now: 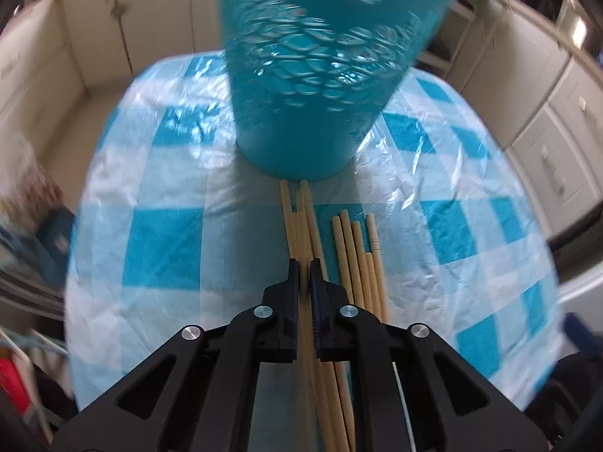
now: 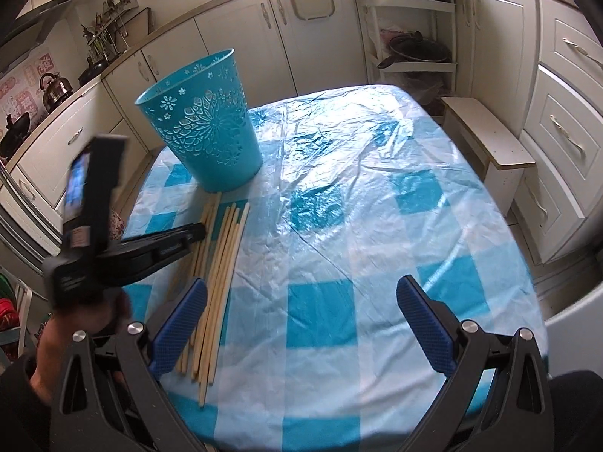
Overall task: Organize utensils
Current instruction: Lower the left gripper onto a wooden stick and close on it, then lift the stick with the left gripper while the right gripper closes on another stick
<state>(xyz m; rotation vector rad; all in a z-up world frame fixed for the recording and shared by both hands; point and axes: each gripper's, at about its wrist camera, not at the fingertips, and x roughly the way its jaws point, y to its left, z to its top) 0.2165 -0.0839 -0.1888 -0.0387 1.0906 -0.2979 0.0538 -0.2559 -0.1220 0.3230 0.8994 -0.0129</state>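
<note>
- We see a table under a blue-and-white checked cloth (image 2: 339, 226) with a clear, crinkled plastic cover.
- A teal openwork basket (image 2: 203, 124) stands upright at the far left of the table; its upper wall is cut in flower patterns.
- A bundle of pale wooden chopsticks (image 2: 222, 256) lies flat on the cloth just near of the basket, running near to far; in the left wrist view the farthest tips reach the basket's foot (image 1: 297, 158).
- Our left gripper (image 1: 304, 263) points steeply down at the left part of the bundle; its black jaws stand narrow, almost closed, with a chopstick (image 1: 301, 233) running through the slim gap. We cannot tell if the pads pinch it.
- From the right wrist view, the left gripper (image 2: 196, 231) comes in from the left, held by a hand (image 2: 75, 331).
- Our right gripper (image 2: 301, 309) hovers over the near cloth, blue pads spread wide, nothing between them; the bundle lies at its left finger (image 2: 181, 324).
</note>
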